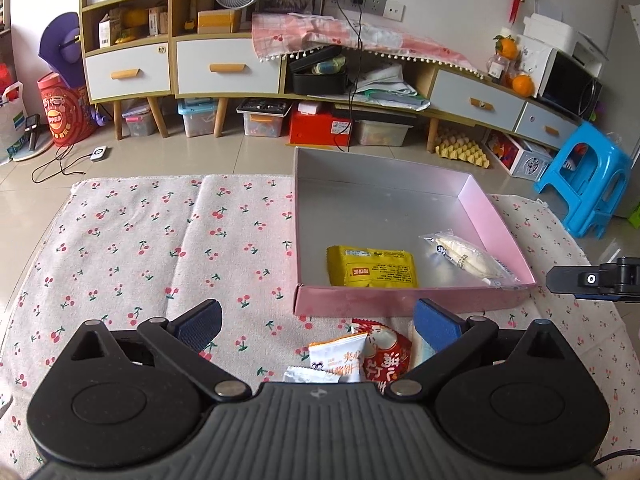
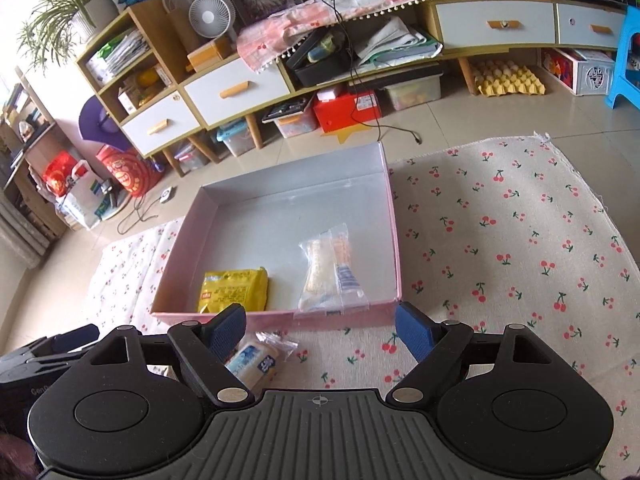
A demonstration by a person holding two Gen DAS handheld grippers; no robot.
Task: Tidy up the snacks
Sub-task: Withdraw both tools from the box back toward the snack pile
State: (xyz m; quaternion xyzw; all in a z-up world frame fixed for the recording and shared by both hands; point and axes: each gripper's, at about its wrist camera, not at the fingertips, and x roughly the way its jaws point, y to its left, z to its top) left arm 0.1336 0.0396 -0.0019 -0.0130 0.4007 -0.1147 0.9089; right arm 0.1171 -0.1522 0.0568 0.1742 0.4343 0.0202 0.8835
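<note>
Snacks half sorted, both jaws wide and empty.
Left hand-held gripper (image 1: 318, 324) hovers over loose packets (image 1: 352, 356) before the pink box (image 1: 400, 300); descend squarely, pinching one packet only, then lift it clear of the wall.

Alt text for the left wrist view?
The open left gripper hovers over loose snack packets on a cherry-print cloth, in front of a pink box holding a yellow packet and a clear-wrapped bun.

Soft even daylight — sharp focus, faint floor glare, strong fisheye edge-bending.
</note>
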